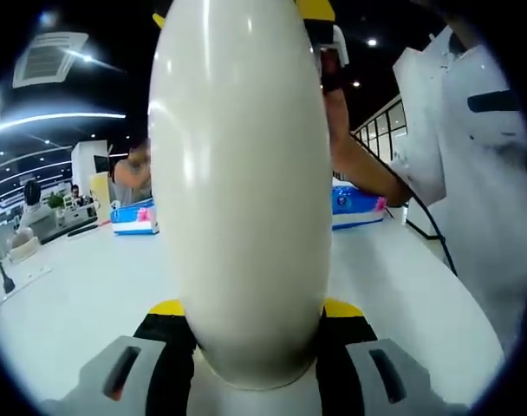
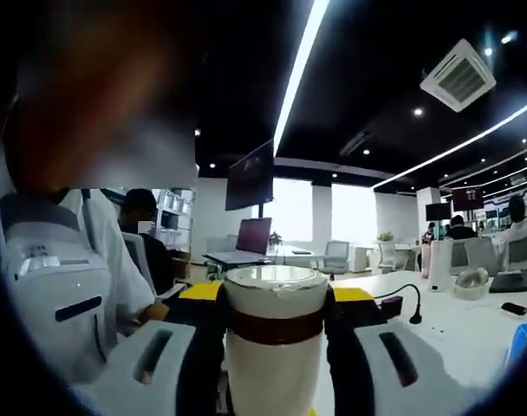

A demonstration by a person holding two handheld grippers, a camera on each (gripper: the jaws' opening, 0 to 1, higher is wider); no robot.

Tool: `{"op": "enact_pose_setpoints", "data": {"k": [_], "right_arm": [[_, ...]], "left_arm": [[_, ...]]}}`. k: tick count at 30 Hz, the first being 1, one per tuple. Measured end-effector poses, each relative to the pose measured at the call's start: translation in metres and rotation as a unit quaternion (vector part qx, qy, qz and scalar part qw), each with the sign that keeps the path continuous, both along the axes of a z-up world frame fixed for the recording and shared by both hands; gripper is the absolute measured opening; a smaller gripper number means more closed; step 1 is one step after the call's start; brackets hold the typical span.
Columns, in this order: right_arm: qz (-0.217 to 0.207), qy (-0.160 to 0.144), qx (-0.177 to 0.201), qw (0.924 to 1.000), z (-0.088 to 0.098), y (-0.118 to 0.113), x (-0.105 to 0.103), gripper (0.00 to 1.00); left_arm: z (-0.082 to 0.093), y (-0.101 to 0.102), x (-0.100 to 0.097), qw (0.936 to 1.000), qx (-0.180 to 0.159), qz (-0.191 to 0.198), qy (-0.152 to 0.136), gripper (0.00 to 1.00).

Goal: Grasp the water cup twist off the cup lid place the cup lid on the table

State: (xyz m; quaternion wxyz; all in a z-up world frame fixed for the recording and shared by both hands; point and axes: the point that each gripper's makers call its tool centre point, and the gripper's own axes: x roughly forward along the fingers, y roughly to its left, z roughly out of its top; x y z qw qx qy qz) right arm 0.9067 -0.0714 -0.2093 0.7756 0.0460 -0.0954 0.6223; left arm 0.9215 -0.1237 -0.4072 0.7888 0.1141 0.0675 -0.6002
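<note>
Left gripper point(image 1: 250, 334) clamps the cream water cup point(image 1: 242, 182) at frame centre; right gripper point(image 2: 275, 325) clamps its cup lid point(image 2: 275, 303).

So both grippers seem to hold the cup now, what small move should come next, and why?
Probably twist now: the left gripper is closed around the cream cup body, and the right gripper clamps the lid end with its brown band. Turning the right one while the left holds should loosen the lid.
</note>
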Motion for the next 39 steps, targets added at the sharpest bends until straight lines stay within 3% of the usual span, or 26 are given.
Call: {"op": "enact_pose_setpoints", "data": {"k": [8, 19, 24, 39], "right_arm": [[-0.009, -0.010, 0.001, 0.9999, 0.001, -0.002, -0.001, 0.49], [-0.053, 0.013, 0.017, 0.9984, 0.005, -0.010, 0.011, 0.72], [-0.059, 0.008, 0.008, 0.9982, 0.002, -0.003, 0.007, 0.73], [-0.054, -0.009, -0.015, 0.9984, 0.016, 0.003, 0.007, 0.80]], "left_arm": [[0.000, -0.001, 0.000, 1.0000, 0.000, 0.000, 0.000, 0.55], [0.000, -0.001, 0.000, 1.0000, 0.000, 0.000, 0.000, 0.55], [0.000, -0.001, 0.000, 1.0000, 0.000, 0.000, 0.000, 0.55], [-0.001, 0.000, 0.000, 1.0000, 0.000, 0.001, 0.000, 0.55]]}}
